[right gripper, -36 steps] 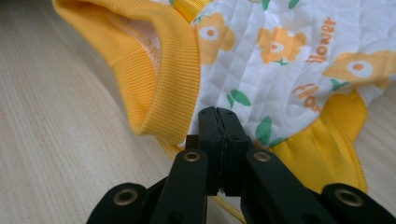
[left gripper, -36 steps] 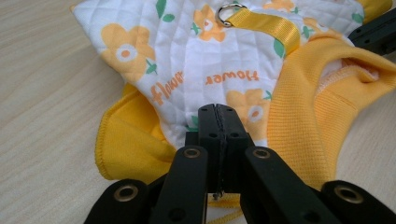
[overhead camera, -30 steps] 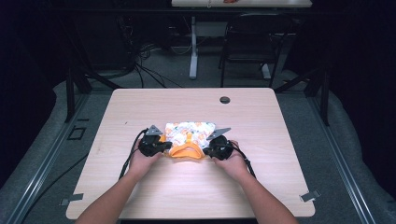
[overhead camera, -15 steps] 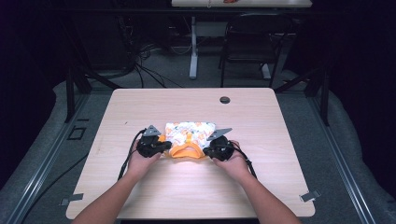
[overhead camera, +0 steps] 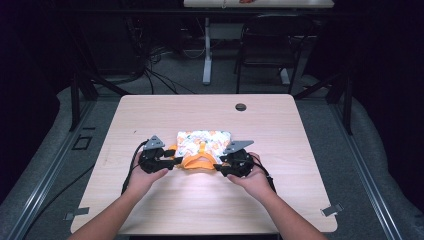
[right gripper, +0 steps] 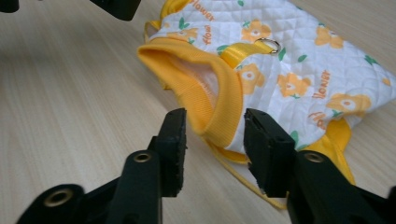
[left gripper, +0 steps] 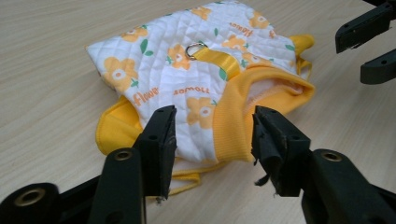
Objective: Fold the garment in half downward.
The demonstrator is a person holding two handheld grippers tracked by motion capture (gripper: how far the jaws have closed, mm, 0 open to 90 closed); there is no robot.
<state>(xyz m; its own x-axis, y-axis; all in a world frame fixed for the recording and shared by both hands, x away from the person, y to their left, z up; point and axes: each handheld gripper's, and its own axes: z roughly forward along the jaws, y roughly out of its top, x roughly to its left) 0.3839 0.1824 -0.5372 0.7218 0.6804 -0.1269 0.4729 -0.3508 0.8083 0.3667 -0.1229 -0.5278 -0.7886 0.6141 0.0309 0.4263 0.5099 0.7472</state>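
Release step: left gripper [left gripper: 212, 140] and right gripper [right gripper: 212, 140], jaws just opened, flank the folded floral pet vest [overhead camera: 202, 146] lying between them on the counter [overhead camera: 300, 150], apparently untouched; withdrawal likely follows.

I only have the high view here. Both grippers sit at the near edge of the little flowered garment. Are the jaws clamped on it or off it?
Observer: Off it. In the left gripper view the left gripper has just been opening; its jaws stand apart either side of the garment, not pressing it.
Operator: And the right one?
Observer: Same. The right gripper has also just been opening, with the yellow ribbed collar in the gap between its jaws, untouched.
Operator: Anything on top I could snag?
Observer: A small metal ring on a yellow strap lies on the quilted top side.
Operator: Is the garment flat?
Observer: Mostly; the collar stands open, showing white lining.
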